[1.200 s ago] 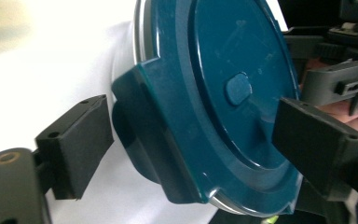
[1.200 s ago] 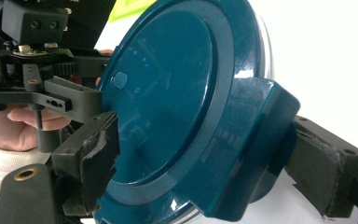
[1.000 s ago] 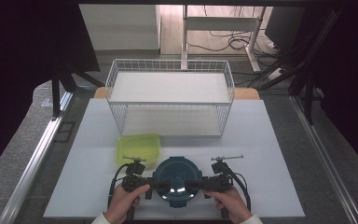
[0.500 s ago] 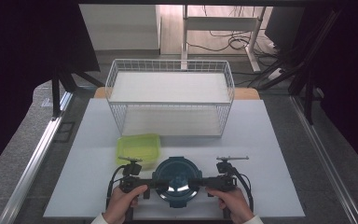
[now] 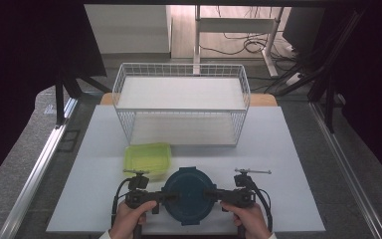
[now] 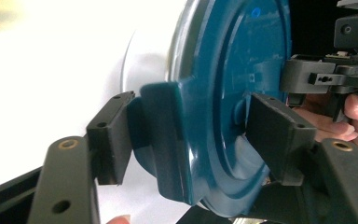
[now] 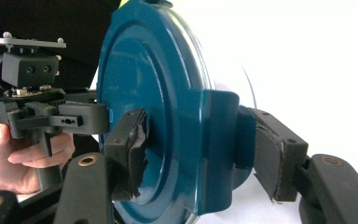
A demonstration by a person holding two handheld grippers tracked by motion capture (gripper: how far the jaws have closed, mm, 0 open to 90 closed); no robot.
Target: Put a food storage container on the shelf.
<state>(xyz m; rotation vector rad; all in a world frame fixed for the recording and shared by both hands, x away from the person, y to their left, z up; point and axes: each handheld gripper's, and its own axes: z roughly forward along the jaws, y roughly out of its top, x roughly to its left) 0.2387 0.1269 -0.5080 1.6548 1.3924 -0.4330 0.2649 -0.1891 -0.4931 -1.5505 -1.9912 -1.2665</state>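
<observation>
Evidently round teal container point(image 5: 187, 195) sat level between both grippers; left gripper point(image 6: 186, 140) and right gripper point(image 7: 200, 154) each clenched opposite lid clasps, equally near.

white table point(image 5: 298, 164), grey floor point(image 5: 25, 149), perhaps carpeted

Glossy blue plastic lid point(image 5: 187, 194), white wire-mesh metal basket point(image 5: 181, 104), translucent green plastic box point(image 5: 147, 159).
</observation>
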